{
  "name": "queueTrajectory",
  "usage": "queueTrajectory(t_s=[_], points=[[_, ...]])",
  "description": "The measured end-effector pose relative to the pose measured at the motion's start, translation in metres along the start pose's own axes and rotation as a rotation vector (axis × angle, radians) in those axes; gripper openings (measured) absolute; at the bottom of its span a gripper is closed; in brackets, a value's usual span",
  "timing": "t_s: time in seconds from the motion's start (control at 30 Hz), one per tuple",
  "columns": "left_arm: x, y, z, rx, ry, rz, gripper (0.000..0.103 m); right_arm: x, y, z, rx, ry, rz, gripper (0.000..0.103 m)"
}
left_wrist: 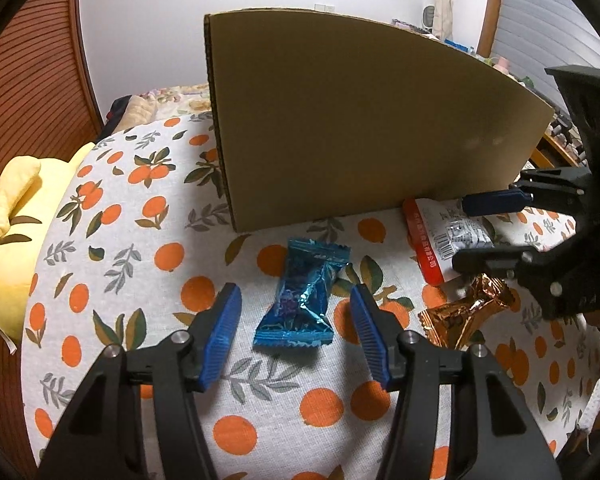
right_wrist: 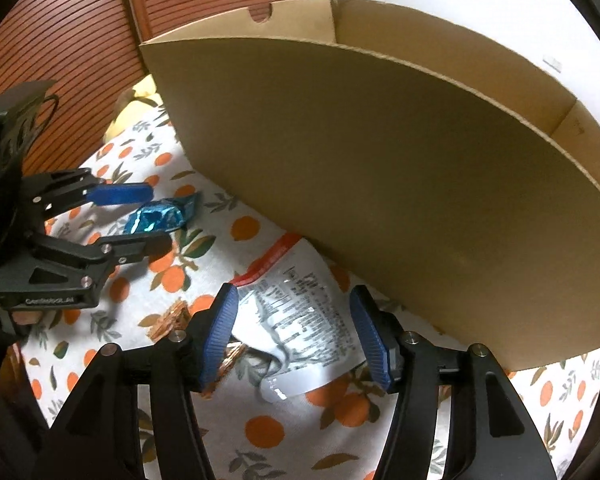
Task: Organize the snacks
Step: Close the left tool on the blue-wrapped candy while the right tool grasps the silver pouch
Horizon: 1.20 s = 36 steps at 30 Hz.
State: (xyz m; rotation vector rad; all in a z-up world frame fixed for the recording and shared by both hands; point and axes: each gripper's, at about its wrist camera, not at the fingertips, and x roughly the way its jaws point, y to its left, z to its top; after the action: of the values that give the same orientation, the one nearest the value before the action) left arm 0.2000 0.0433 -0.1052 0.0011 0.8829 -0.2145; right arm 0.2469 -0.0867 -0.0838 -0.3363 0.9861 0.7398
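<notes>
The blue candy (left_wrist: 303, 294) lies flat on the orange-print cloth (left_wrist: 140, 216) of the desk, lengthwise between the spread fingers of my left tool (left_wrist: 296, 336), which stands wide and holds nothing. The wrapper's near crimped end sits about level with the blue pads (left_wrist: 224, 332); its far end points toward the cardboard box (left_wrist: 364, 120), which stands just beyond it.

My right tool (right_wrist: 294, 334) is also wide and straddles the white packet (right_wrist: 300, 320) with the red edge. That packet lies close against the foot of the box wall. I judge neither snack is gripped yet.

For the left grasp I would lower until the pads are just above the cloth, keep the candy centred, and close on the plump middle rather than the flat crimped ends, which would probably slip. The foil looks slick and crinkly, so a slow, firm close seems wise. I must also avoid pinching the cloth under the pads.

On the right, a brown foil candy (left_wrist: 466, 314) lies just beside the packet, partly under my left finger in the right wrist view. I should close on the packet alone, or the brown one may be dragged along.

The box wall is tall from here and I cannot see inside it, so both lifts need to clear its rim before moving forward. A yellow plush toy (left_wrist: 12, 240) rests off the desk's left edge, well apart.
</notes>
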Motion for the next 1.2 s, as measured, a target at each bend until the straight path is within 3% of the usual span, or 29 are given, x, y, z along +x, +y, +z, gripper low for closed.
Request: queueTrajectory(t_s=[0.6, 0.77, 0.93, 1.2], points=[[0.001, -0.001, 0.001, 0.005, -0.001, 0.013, 0.056, 0.013, -0.001, 0.001, -0.031, 0.041, 0.023, 0.079], [0.001, -0.001, 0.000, 0.007, 0.000, 0.015, 0.056, 0.017, 0.006, 0.001, -0.076, 0.039, -0.006, 0.083], [0.001, -0.001, 0.000, 0.007, 0.000, 0.016, 0.056, 0.019, 0.008, 0.003, -0.086, 0.038, -0.013, 0.082], [0.001, -0.002, 0.000, 0.008, -0.002, 0.036, 0.049, 0.011, 0.009, -0.005, -0.087, 0.048, -0.001, 0.068]])
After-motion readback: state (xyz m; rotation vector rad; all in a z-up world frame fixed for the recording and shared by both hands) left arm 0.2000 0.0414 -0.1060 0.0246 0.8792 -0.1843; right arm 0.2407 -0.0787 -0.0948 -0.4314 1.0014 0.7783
